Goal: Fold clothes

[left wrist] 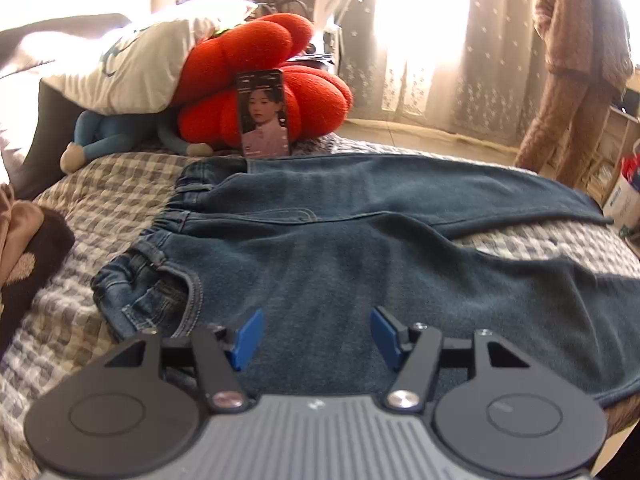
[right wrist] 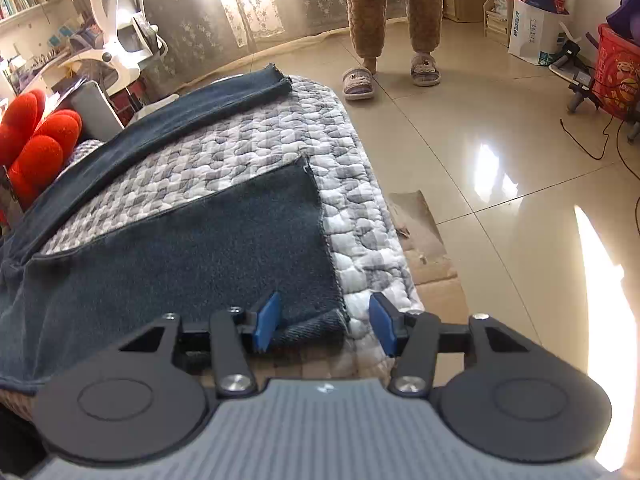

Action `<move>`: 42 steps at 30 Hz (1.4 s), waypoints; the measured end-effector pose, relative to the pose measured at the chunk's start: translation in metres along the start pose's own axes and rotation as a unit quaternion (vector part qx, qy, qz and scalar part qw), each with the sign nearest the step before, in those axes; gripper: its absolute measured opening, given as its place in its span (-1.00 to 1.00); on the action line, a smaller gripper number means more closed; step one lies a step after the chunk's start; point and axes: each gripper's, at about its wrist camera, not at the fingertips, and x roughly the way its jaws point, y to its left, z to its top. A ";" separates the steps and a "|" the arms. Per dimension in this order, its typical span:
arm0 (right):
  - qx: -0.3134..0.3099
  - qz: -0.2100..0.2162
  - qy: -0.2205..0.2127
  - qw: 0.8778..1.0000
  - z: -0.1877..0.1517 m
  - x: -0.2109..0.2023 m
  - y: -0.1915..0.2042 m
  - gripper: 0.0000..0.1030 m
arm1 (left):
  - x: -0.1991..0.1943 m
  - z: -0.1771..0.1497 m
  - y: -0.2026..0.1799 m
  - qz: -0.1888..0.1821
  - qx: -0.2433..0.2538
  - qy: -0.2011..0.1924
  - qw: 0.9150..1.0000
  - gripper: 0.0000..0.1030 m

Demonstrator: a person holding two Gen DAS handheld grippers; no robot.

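A: One pair of jeans (left wrist: 340, 240), dark blue denim, lying flat on the checked quilt (left wrist: 100, 208). Position?

B: Waistband (left wrist: 160, 232) to the left in the left wrist view, elastic gathered, a pocket opening near the camera. Both legs run off to the right and spread apart, with quilt showing between them.

A: Left gripper (left wrist: 316, 336)?

B: Over the near side of the seat of the jeans. Blue fingers (left wrist: 250, 338) stand well apart, nothing between them. I cannot tell if they touch the cloth below.

A: Right gripper (right wrist: 326, 328)?

B: At the near leg's hem (right wrist: 320, 326), by the right edge of the bed. Fingers (right wrist: 267, 322) part open. The hem corner, turned up a little, lies between them against the left finger; the right finger stands clear of it, over bare quilt. Not pinched.

A: Far leg?

B: Its hem (right wrist: 276, 78) reaches the far right corner of the bed.

A: Other items, far left?

B: One red plush cushion (left wrist: 256, 80); one phone (left wrist: 264, 114) leaning upright against it, screen lit; one white pillow (left wrist: 132, 64); one blue soft toy (left wrist: 108, 136) under the pillow.

A: Beyond the bed?

B: One person in quilted brown clothes (left wrist: 576, 68) and slippers (right wrist: 358, 82), standing on the tiled floor (right wrist: 480, 140) by lace curtains (left wrist: 436, 60). One white chair (right wrist: 120, 16), far left.
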 end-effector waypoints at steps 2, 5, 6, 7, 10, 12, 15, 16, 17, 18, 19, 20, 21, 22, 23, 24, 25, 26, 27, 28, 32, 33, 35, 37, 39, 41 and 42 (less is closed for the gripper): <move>-0.008 -0.001 -0.005 1.000 0.000 0.004 0.007 -0.54 | 0.003 0.003 -0.012 -0.007 0.021 0.005 1.000 0.19; -0.038 -0.016 -0.024 0.999 0.001 -0.007 0.019 -0.81 | 0.005 0.012 -0.031 -0.029 0.051 0.004 0.998 0.19; -0.039 -0.018 -0.037 0.998 0.002 -0.016 0.019 -0.84 | 0.005 0.015 -0.038 -0.036 0.061 0.003 0.997 0.18; -0.032 -0.019 -0.046 0.998 0.003 -0.027 0.017 -0.85 | 0.005 0.017 -0.045 -0.045 0.073 0.001 0.996 0.19; -0.029 -0.038 -0.049 0.998 0.000 -0.044 0.009 -0.90 | 0.010 0.021 -0.067 -0.082 0.102 0.006 0.991 0.19; -0.040 -0.064 -0.031 0.997 -0.008 -0.040 0.002 -1.00 | 0.016 0.021 -0.081 -0.105 0.120 0.016 0.987 0.19; -0.043 -0.120 0.002 0.992 -0.022 -0.019 -0.017 -1.00 | 0.028 0.020 -0.102 -0.115 0.164 0.051 0.978 0.18; -0.022 -0.099 0.009 0.995 -0.025 -0.016 -0.026 -1.00 | 0.030 0.019 -0.107 -0.119 0.176 0.059 0.975 0.18; -0.006 -0.083 0.007 0.997 -0.027 -0.017 -0.032 -1.00 | 0.030 0.019 -0.111 -0.128 0.185 0.063 0.972 0.18; -0.004 -0.077 0.001 0.997 -0.026 -0.019 -0.033 -0.96 | 0.030 0.018 -0.114 -0.141 0.192 0.064 0.969 0.18; -0.008 -0.073 -0.010 0.997 -0.024 -0.022 -0.030 -0.86 | 0.029 0.018 -0.117 -0.154 0.199 0.065 0.966 0.18; -0.012 -0.068 -0.020 0.997 -0.021 -0.025 -0.027 -0.72 | 0.028 0.019 -0.120 -0.167 0.202 0.064 0.963 0.18; -0.022 -0.064 -0.028 0.997 -0.017 -0.026 -0.022 -0.71 | 0.028 0.020 -0.123 -0.180 0.204 0.062 0.960 0.18; -0.032 -0.059 -0.035 0.997 -0.012 -0.027 -0.017 -0.69 | 0.028 0.021 -0.127 -0.193 0.203 0.061 0.958 0.18; -0.039 -0.054 -0.045 0.997 -0.008 -0.029 -0.012 -0.62 | 0.029 0.023 -0.131 -0.207 0.203 0.059 0.955 0.18; -0.045 -0.046 -0.054 0.996 -0.003 -0.030 -0.006 -0.40 | 0.032 0.025 -0.137 -0.221 0.200 0.060 0.953 0.18; -0.051 -0.039 -0.060 0.996 0.001 -0.030 0.000 -0.26 | 0.036 0.027 -0.142 -0.234 0.195 0.065 0.950 0.17; -0.057 -0.030 -0.068 0.996 0.005 -0.030 0.006 -0.08 | 0.043 0.027 -0.146 -0.242 0.189 0.079 0.948 0.17; -0.065 -0.021 -0.071 0.995 0.008 -0.029 0.014 -0.08 | 0.051 0.028 -0.151 -0.248 0.183 0.094 0.947 0.17; -0.072 -0.012 -0.075 0.995 0.011 -0.027 0.023 -0.08 | 0.059 0.028 -0.155 -0.255 0.177 0.109 0.945 0.17; -0.098 0.010 -0.082 0.992 0.022 -0.023 0.051 -0.08 | 0.060 0.028 -0.164 -0.235 0.183 0.106 0.949 0.13; -0.103 0.016 -0.083 0.991 0.024 -0.022 0.057 -0.08 | 0.056 0.029 -0.163 -0.231 0.186 0.096 0.950 0.14; -0.113 0.029 -0.086 0.989 0.027 -0.021 0.068 -0.07 | 0.049 0.032 -0.159 -0.223 0.190 0.081 0.953 0.16; -0.120 0.038 -0.084 0.988 0.029 -0.017 0.077 -0.01 | 0.048 0.035 -0.148 -0.208 0.187 0.075 0.957 0.17; -0.127 0.045 -0.079 0.988 0.030 -0.011 0.087 0.02 | 0.051 0.039 -0.133 -0.190 0.176 0.076 0.963 0.17; -0.133 0.051 -0.071 0.987 0.029 -0.003 0.097 0.02 | 0.055 0.042 -0.116 -0.169 0.159 0.080 0.969 0.17; -0.140 0.052 -0.061 0.987 0.029 0.001 0.102 0.02 | 0.057 0.042 -0.107 -0.162 0.148 0.083 0.972 0.17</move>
